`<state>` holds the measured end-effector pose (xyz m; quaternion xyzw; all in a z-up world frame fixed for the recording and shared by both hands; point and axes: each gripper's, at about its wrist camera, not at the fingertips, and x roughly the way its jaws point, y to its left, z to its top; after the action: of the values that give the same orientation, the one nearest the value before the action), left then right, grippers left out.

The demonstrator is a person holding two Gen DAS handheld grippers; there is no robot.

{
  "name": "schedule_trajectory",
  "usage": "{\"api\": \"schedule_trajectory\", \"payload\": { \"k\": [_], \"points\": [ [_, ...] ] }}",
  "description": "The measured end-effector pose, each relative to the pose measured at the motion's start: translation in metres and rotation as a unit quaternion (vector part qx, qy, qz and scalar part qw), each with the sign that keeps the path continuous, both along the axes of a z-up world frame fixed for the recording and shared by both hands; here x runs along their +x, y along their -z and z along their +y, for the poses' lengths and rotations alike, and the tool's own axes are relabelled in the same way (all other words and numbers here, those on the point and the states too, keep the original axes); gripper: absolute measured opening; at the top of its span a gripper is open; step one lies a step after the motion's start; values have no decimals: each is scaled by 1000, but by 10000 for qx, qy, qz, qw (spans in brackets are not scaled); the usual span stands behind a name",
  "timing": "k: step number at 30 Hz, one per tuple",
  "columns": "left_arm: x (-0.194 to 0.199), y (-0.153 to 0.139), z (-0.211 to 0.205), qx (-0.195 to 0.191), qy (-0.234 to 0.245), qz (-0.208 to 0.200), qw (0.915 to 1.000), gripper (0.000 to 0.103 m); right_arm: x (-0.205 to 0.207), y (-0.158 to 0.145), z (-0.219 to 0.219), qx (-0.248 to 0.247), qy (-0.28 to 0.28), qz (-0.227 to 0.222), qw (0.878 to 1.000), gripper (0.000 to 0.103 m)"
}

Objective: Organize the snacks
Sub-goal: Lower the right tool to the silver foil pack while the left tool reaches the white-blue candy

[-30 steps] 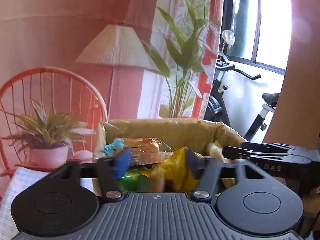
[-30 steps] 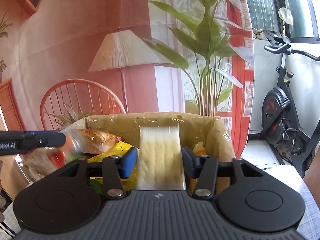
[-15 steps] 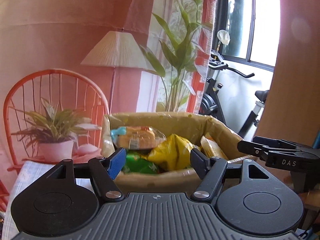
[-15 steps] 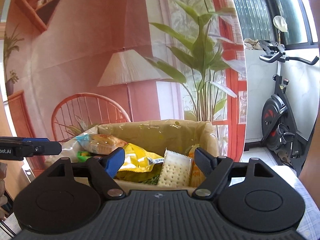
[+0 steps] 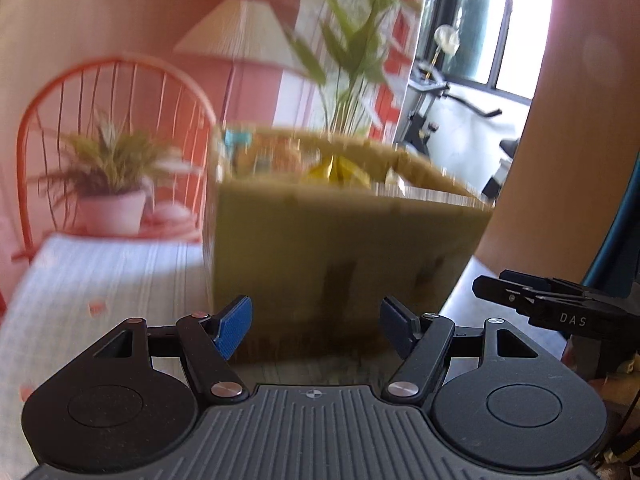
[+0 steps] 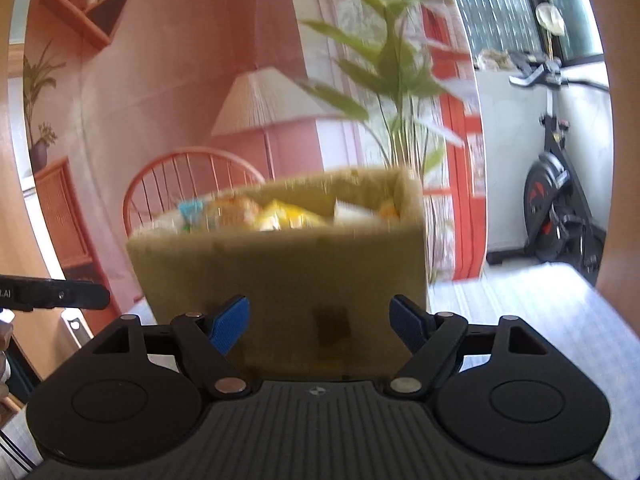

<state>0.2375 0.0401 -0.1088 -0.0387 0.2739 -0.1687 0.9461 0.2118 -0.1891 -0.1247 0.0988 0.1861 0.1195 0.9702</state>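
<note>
A brown cardboard box stands on the table in front of both grippers, blurred. Snack packs stick up over its rim: a yellow bag, a clear pack of bread and a pale cracker pack. My left gripper is open and empty, low before the box's near wall. My right gripper is also open with nothing between its blue pads, and it faces the same wall. Each gripper shows at the edge of the other's view, the right gripper and the left gripper.
The table carries a white striped cloth. Behind it stand an orange wire chair, a potted plant, a floor lamp and a tall leafy plant. An exercise bike is at the far right.
Both grippers drew back and sank from above the box to its near wall. The right gripper opened and let go of the cracker pack, which now lies in the box.
</note>
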Motion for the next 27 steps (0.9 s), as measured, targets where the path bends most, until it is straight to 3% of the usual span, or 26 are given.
{"api": "schedule_trajectory", "payload": {
  "k": [5,10,20,27],
  "points": [
    [-8,34,-3,50,-122,232,9996,73,-13,28,2,123,2,347,9993,80],
    [-20,49,0,62,-183,353,9992,73,-26,48,10,74,-43,606,9981,80],
    [-38,67,15,45,-408,531,9977,73,-51,76,44,-282,-472,969,9938,79],
    [-48,67,19,-92,-379,412,9984,73,-60,87,69,-451,-883,1209,9877,77]
  ]
}}
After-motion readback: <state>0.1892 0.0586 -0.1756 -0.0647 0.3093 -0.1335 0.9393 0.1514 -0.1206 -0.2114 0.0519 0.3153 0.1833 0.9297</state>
